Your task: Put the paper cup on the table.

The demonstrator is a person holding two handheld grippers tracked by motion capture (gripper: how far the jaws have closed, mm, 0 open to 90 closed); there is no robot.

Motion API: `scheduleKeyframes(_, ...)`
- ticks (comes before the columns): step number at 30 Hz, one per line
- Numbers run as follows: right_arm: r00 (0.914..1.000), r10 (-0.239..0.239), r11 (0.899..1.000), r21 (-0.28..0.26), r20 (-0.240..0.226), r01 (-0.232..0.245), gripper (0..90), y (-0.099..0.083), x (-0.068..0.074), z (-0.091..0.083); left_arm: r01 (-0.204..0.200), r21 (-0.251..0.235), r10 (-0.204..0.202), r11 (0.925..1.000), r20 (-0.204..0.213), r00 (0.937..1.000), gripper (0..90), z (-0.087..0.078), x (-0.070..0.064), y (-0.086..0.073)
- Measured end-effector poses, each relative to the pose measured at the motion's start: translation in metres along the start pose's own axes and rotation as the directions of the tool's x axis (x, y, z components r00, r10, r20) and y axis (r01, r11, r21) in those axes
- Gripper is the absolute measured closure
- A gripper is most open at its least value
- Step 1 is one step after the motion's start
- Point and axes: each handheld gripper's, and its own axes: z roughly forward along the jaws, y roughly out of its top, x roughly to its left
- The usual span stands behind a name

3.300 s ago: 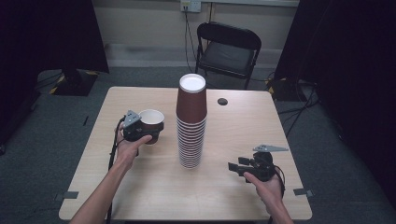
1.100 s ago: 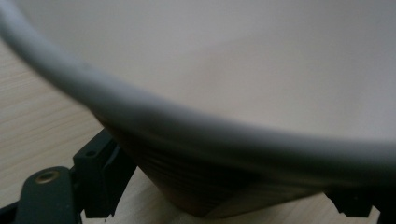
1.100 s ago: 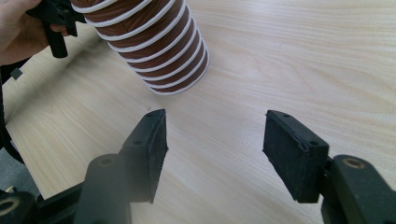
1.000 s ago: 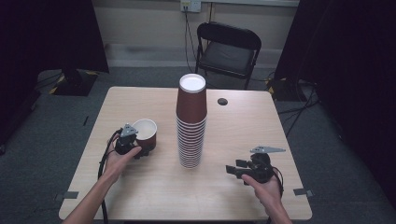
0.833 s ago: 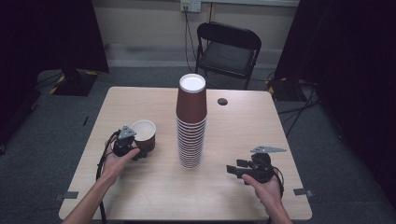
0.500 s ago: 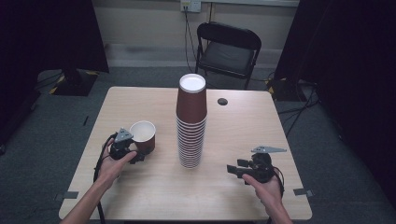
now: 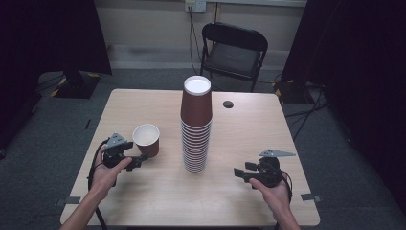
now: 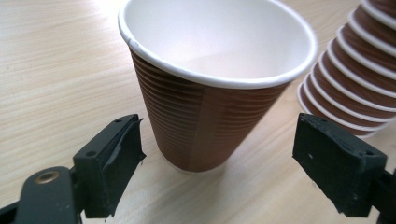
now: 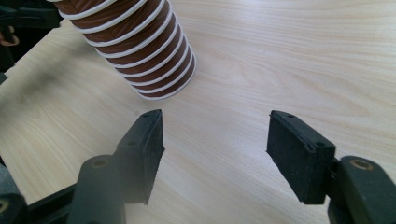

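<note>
Light wooden rectangular table [image 7: 143, 201]; small round black cap [image 7: 228, 104] on it at two o'clock. Black folding metal chair [image 7: 233, 52] at twelve o'clock beyond, before a white wall socket [image 7: 195, 5].

The table [image 7: 158, 201] is viewed from above; the cup stack [image 7: 196, 125] is shared with both close, low gripper views [image 8: 355, 79] [image 9: 135, 51].

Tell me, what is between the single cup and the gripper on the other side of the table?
The tall stack of cups stands between the single cup and the right gripper, as the high view shows. The rest is bare table.
</note>
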Motion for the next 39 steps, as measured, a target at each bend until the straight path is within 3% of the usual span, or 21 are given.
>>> scheduleKeyframes(4,1.0,0.0,1.0,-0.012,0.003,0.0,35.7,0.0,-0.002,-0.002,0.021,0.008,-0.021,0.9997,-0.009,0.9997,15.8,-0.013,-0.004,-0.001)
scheduleKeyframes(7,0.9999,0.009,1.0,-0.017,0.006,-0.009,35.3,-0.001,-0.004,-0.003,0.008,0.023,-0.007,0.9997,-0.029,0.9996,15.9,-0.021,-0.008,-0.003)
scheduleKeyframes(11,0.9999,0.012,1.0,-0.027,0.008,-0.012,34.8,0.0,-0.006,-0.005,0.019,0.043,-0.018,0.9989,-0.023,0.9996,17.0,-0.03,-0.011,-0.007)
scheduleKeyframes(17,0.9994,0.006,0.999,-0.035,0.033,-0.005,34.1,0.002,-0.006,-0.007,0.036,0.025,-0.035,0.999,-0.017,0.9992,17.0,-0.046,-0.021,-0.01)
scheduleKeyframes(19,0.999,0.009,0.999,-0.033,0.043,-0.008,33.7,0.0,-0.007,-0.007,0.048,0.016,-0.048,0.9987,-0.006,0.9988,17.0,-0.048,-0.024,-0.011)
scheduleKeyframes(28,0.9981,0.009,0.998,-0.063,0.062,-0.005,30.5,-0.004,-0.009,-0.013,-0.006,0.013,0.007,0.9999,-0.026,0.9996,16.9,-0.051,-0.046,-0.029)
scheduleKeyframes(35,0.9946,-0.002,0.996,-0.083,0.103,0.011,26.2,-0.011,-0.01,-0.015,0.007,0.05,-0.006,0.9987,-0.025,0.9997,17.0,-0.058,-0.048,-0.046)
scheduleKeyframes(39,0.9913,0.007,0.998,-0.068,0.131,0.002,22.4,-0.016,-0.015,-0.011,0.017,0.036,-0.016,0.9992,-0.021,0.9997,17.8,-0.06,-0.047,-0.047)
